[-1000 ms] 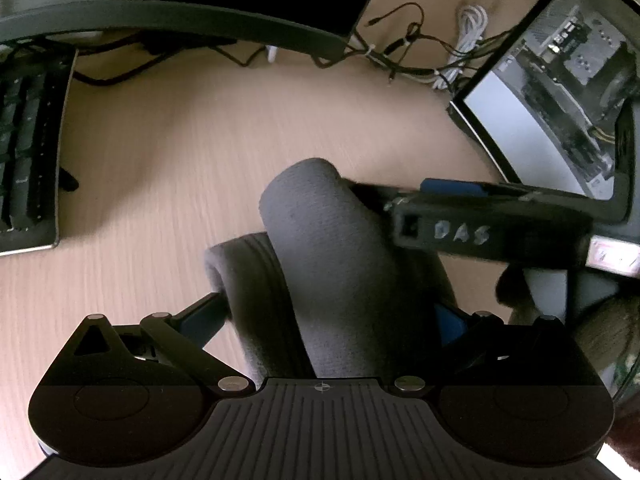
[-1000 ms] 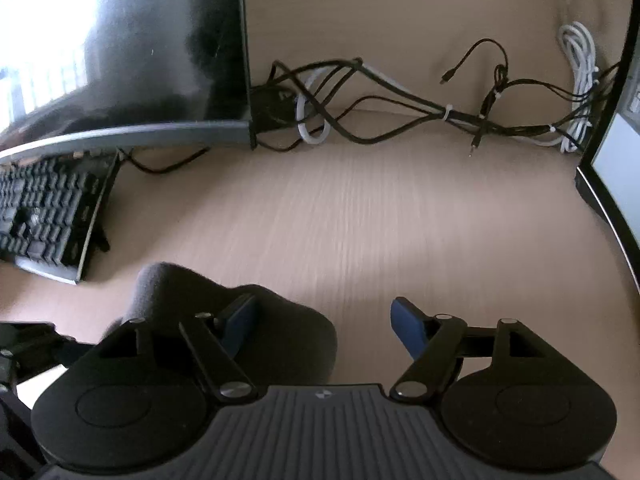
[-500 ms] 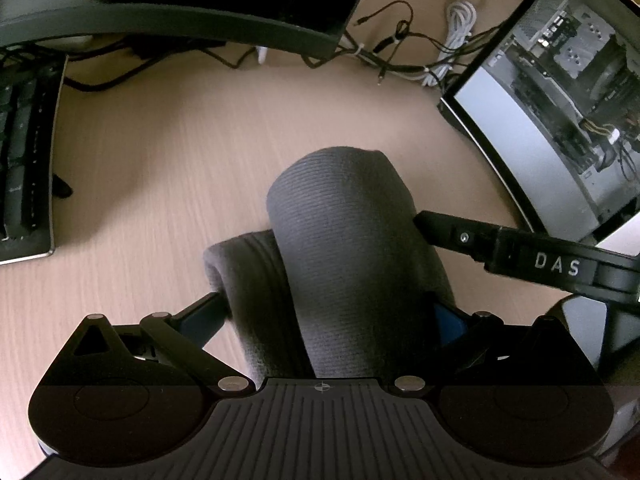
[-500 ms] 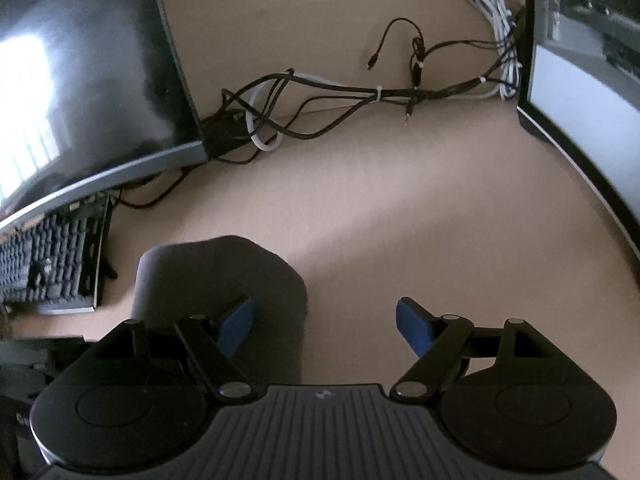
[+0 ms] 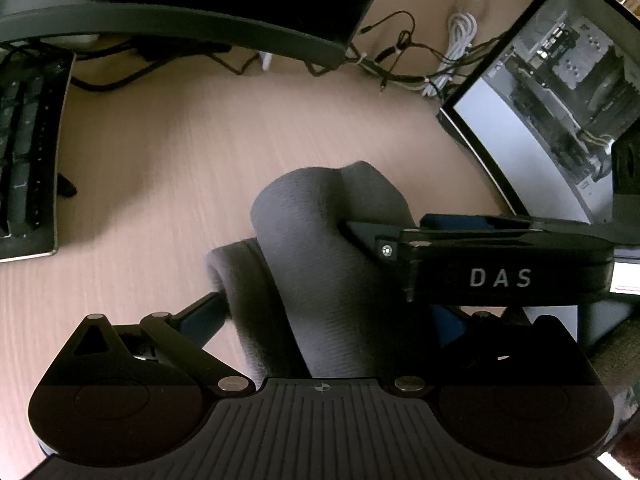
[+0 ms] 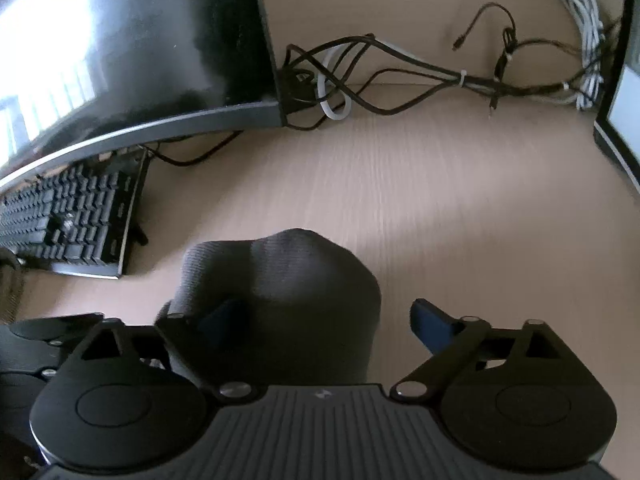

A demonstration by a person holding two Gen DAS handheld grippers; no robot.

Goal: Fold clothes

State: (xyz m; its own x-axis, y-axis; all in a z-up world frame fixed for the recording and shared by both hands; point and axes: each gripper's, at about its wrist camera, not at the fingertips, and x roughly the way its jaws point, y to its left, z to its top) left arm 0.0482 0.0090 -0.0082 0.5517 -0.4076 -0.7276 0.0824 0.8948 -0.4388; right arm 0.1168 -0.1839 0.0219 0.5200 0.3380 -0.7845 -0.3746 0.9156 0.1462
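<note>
Grey knit garment (image 5: 320,264) bunched on the wood table (image 5: 168,168), near centre. Left claw (image 5: 324,316) holds it w/ fingers clamped on the rolled cloth; the roll rises between them. Right claw (image 6: 320,316) spread wide: left finger (image 6: 224,312) sits against the cloth fold, right finger (image 6: 432,320) over bare table, nothing pinched. In left wrist view its black "DAS" body reaches in from the right, tip touching the garment. Keyboard (image 6: 68,224) far left under curved monitor (image 6: 132,40); cables (image 6: 400,76) at far edge.
</note>
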